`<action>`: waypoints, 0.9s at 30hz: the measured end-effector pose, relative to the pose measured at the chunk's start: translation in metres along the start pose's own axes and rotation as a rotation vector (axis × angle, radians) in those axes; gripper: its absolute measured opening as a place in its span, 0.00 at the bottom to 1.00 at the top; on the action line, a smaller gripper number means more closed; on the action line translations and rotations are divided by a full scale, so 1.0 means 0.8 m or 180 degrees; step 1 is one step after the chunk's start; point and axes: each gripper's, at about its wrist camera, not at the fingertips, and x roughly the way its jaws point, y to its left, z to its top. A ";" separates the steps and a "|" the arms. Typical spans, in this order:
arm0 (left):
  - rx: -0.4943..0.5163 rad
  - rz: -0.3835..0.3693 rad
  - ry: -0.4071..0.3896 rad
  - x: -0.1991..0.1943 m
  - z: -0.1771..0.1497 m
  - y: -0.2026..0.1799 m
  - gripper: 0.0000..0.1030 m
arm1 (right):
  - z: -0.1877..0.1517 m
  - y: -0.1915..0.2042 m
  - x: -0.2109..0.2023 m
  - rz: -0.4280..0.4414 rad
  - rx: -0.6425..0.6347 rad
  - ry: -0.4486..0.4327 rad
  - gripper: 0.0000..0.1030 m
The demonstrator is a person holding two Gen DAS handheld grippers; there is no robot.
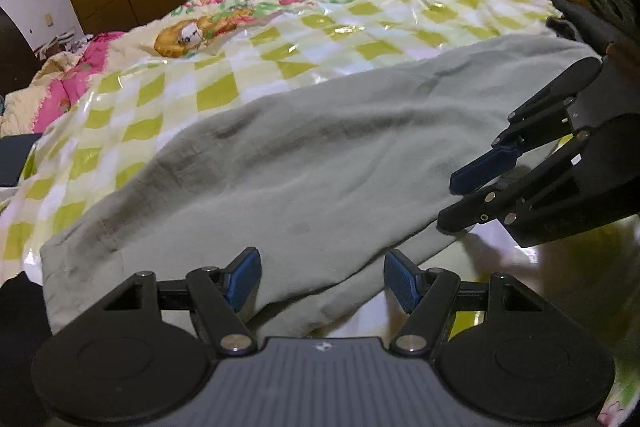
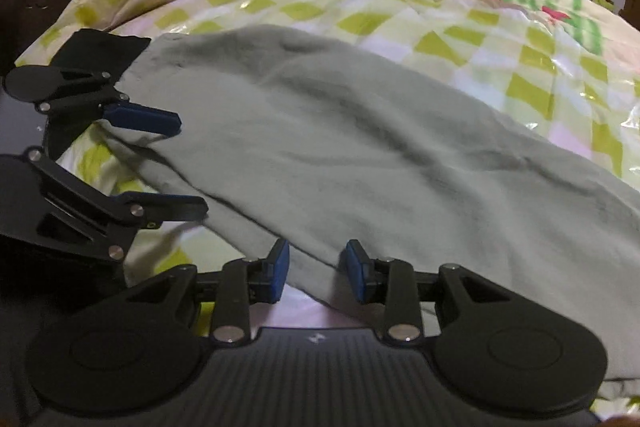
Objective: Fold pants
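left wrist: both tools gape at pants (image 1: 320,155) edge.

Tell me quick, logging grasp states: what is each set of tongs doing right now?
Left tongs: open, straddling the near edge of the grey pants, not clamped.
Right tongs: open, same edge between them.

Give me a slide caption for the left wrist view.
Both open grippers poised at the grey pants' near edge on the bed.
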 end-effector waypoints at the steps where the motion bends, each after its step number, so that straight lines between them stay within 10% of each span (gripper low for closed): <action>1: 0.0035 0.0007 0.0017 0.004 0.000 -0.001 0.78 | -0.001 0.002 0.001 -0.0029 -0.0077 0.0016 0.31; 7: 0.0387 0.0001 0.0053 0.010 -0.004 -0.012 0.78 | -0.004 0.009 0.002 -0.0206 -0.0503 0.0065 0.32; 22: 0.0113 0.0097 -0.0065 0.019 0.020 0.002 0.69 | 0.018 0.027 0.034 -0.0193 -0.0601 -0.0138 0.35; 27: 0.0168 -0.0162 -0.0048 0.008 0.014 0.003 0.70 | 0.032 0.016 0.028 -0.0021 -0.0386 -0.0114 0.06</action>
